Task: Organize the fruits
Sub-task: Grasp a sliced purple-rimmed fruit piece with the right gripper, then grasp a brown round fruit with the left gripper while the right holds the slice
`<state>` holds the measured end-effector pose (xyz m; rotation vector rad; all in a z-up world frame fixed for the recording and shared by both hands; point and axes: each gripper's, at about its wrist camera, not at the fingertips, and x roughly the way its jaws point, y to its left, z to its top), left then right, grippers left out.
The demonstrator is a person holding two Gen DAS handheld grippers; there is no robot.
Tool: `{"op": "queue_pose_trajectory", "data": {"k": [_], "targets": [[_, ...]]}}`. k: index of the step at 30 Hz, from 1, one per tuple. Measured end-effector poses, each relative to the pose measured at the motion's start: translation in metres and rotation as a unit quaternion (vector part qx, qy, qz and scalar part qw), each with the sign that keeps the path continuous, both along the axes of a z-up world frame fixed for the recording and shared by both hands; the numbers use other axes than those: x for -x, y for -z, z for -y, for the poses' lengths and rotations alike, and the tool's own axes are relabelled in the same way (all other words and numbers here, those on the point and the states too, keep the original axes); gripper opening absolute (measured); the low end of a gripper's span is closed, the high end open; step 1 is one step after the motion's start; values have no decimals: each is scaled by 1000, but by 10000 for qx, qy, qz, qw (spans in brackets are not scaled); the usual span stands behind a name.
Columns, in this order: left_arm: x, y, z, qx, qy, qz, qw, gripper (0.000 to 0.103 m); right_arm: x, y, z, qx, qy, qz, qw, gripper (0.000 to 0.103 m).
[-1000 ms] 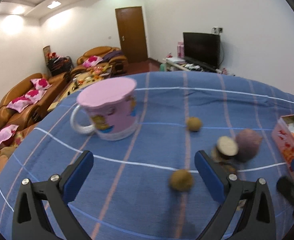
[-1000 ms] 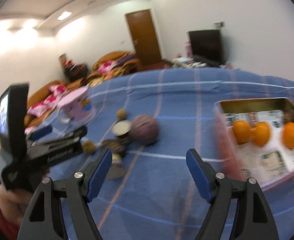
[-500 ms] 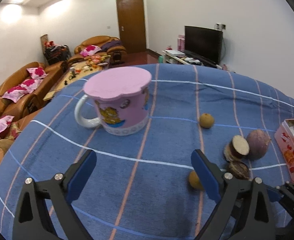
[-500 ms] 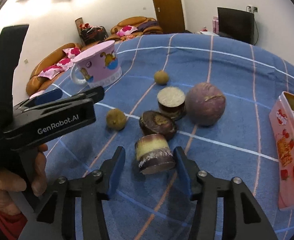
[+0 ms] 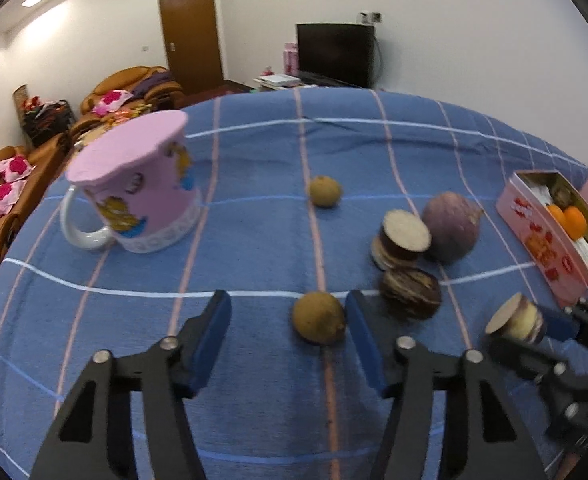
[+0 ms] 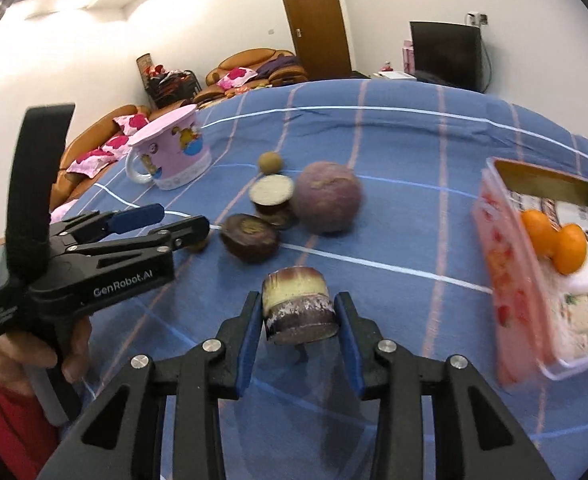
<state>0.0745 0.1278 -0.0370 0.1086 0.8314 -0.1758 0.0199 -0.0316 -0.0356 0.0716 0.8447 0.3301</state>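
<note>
My right gripper (image 6: 299, 322) is shut on a cut piece of purple fruit (image 6: 297, 304), held just above the blue cloth; it also shows at the right of the left wrist view, cut piece (image 5: 515, 319). My left gripper (image 5: 288, 338) has its jaws closing around a small round brown fruit (image 5: 319, 317) on the cloth. The fruit lies close to the right finger, and the left pad (image 5: 213, 334) is clear of it. Two more cut pieces (image 6: 272, 192) (image 6: 250, 236), a whole purple fruit (image 6: 327, 202) and a second brown fruit (image 6: 270, 162) lie beyond.
A pink tin box (image 6: 506, 280) with oranges (image 6: 554, 240) in it stands at the right. A pink lidded mug (image 5: 134, 192) sits at the back left. A hand (image 6: 22, 356) holds the left gripper (image 6: 174, 220). The table (image 5: 254, 420) wears a blue checked cloth.
The right gripper has shut on the cut piece and raised it off the cloth. The left jaws have narrowed and now bracket the near brown fruit.
</note>
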Motion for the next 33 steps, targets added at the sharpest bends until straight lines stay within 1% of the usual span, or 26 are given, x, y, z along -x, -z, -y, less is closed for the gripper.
{"op": "queue_pose_trajectory", "data": {"k": [2, 4, 5, 6, 7, 10, 16, 18, 21, 24, 26, 29, 33], "targets": [[-1, 2, 6, -81, 114, -68, 9999, 55, 1, 0, 10, -78, 94, -29, 9999, 39], [-2, 4, 8, -41, 188, -202, 9996, 51, -1, 0, 14, -104, 143, -57, 9998, 39], [-4, 6, 8, -12, 199, -276, 9994, 43, -2, 1, 15, -142, 152, -96, 9997, 39], [-5, 6, 7, 87, 213, -300, 9993, 37, -2, 2, 14, -175, 145, -128, 9997, 39], [-5, 6, 5, 160, 195, -321, 9992, 36, -2, 3, 14, -200, 133, -158, 9996, 39], [-4, 6, 3, 266, 166, -331, 9990, 35, -2, 3, 14, -203, 99, -186, 9996, 39], [-5, 5, 3, 271, 109, -330, 9990, 37, -2, 3, 14, -217, 129, -155, 9996, 39], [-5, 6, 1, 327, 63, -332, 9989, 29, -1, 2, 14, -205, 124, -132, 9996, 39], [-8, 6, -7, 483, 18, -348, 9982, 28, 2, 0, 15, -172, 130, -33, 9998, 39], [-7, 4, -8, 513, 32, -315, 9982, 28, 3, -3, 16, -181, 135, 90, 9997, 39], [-1, -2, -14, 608, -55, -134, 9980, 28, 6, -8, 18, -182, 159, 265, 9994, 39], [10, -15, -20, 793, -288, 394, 9957, 28, 12, -21, 21, -85, 232, 673, 9974, 39], [23, -27, -12, 713, -445, 967, 9918, 28, 18, -35, 27, 91, 366, 1110, 9931, 39]]}}
